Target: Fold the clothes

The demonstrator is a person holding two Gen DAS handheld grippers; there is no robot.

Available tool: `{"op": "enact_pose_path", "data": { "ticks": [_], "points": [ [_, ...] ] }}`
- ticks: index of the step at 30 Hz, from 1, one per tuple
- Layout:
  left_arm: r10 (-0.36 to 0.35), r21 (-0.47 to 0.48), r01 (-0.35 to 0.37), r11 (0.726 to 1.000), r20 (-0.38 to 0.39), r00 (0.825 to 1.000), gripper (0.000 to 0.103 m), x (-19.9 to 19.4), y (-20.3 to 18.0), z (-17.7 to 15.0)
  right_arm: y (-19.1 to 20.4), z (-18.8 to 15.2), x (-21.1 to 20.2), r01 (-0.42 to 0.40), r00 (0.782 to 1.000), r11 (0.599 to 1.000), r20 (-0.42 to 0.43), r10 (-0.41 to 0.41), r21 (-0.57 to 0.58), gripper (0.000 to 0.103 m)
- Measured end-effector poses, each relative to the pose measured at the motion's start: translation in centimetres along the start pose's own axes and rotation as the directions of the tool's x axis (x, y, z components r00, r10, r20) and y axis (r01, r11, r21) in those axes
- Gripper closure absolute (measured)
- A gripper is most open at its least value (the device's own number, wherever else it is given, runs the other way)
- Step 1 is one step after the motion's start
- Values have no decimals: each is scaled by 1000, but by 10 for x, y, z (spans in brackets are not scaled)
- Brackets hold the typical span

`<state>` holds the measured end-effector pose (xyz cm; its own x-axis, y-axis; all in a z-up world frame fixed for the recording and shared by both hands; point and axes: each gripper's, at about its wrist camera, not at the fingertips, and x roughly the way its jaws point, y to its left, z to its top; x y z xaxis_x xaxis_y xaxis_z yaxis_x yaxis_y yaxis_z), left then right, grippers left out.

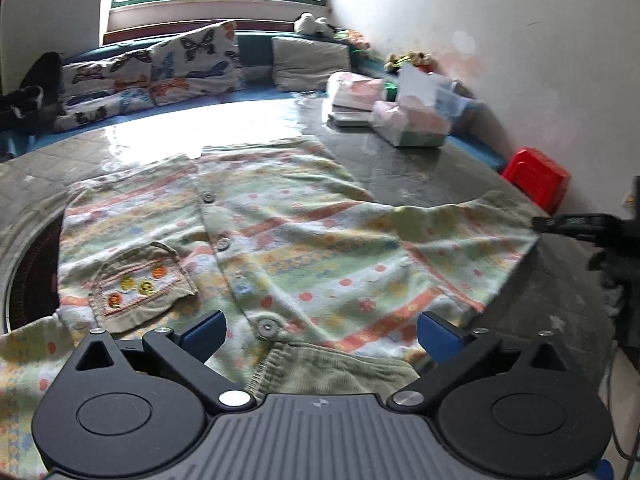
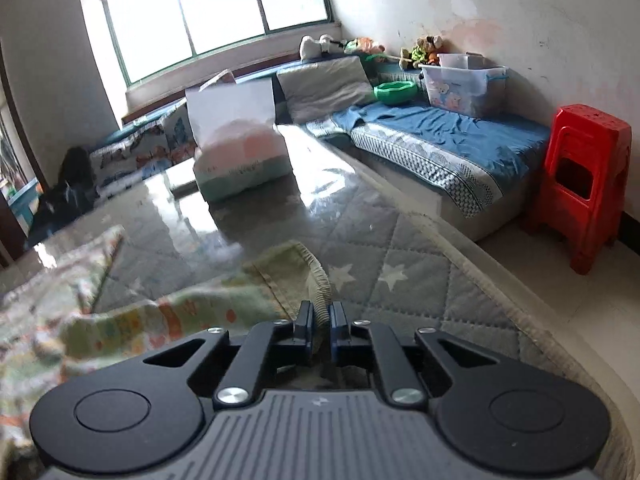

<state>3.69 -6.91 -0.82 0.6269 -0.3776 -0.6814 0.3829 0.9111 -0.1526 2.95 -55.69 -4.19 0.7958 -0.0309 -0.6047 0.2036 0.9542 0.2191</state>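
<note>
Right gripper (image 2: 321,322) pinching shirt (image 1: 280,248) cuff, glossy (quilted) table (image 2: 400,248), window (image 2: 208,12).

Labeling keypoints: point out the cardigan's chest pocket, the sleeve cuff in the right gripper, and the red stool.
chest pocket (image 1: 142,286), left wrist view, on its embroidered front.
sleeve cuff (image 2: 320,280), right wrist view, ribbed edge just above the right gripper (image 2: 320,316).
red stool (image 2: 586,168), right wrist view, on its front face.

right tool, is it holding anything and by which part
The right tool is shut on the shirt, pinching the ribbed cuff at the end of its sleeve. The left tool is open above the collar and holds nothing.
</note>
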Motion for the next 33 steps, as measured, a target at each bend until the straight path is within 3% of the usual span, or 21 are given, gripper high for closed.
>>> {"op": "enact_pose_path", "data": {
  "ticks": [6, 12, 20, 24, 33],
  "points": [
    [11, 16, -11, 1000, 4, 1000, 0, 11, -11, 12, 3, 11, -12, -16, 999, 1000, 43, 17, -12, 96],
    [44, 76, -42, 996, -25, 999, 0, 33, -34, 21, 7, 11, -9, -13, 999, 1000, 30, 14, -24, 96],
    [68, 148, -62, 987, -41, 997, 0, 56, -59, 21, 22, 27, -44, -79, 992, 995, 98, 84, -53, 96],
    [86, 188, -76, 979, -46, 995, 0, 64, -65, 17, 44, 39, -66, -132, 980, 986, 138, 146, -104, 97],
    [99, 48, -100, 994, 25, 995, 0, 15, -23, 15, 133, 56, -103, -299, 927, 909, 141, 349, -289, 97]
  ]
}}
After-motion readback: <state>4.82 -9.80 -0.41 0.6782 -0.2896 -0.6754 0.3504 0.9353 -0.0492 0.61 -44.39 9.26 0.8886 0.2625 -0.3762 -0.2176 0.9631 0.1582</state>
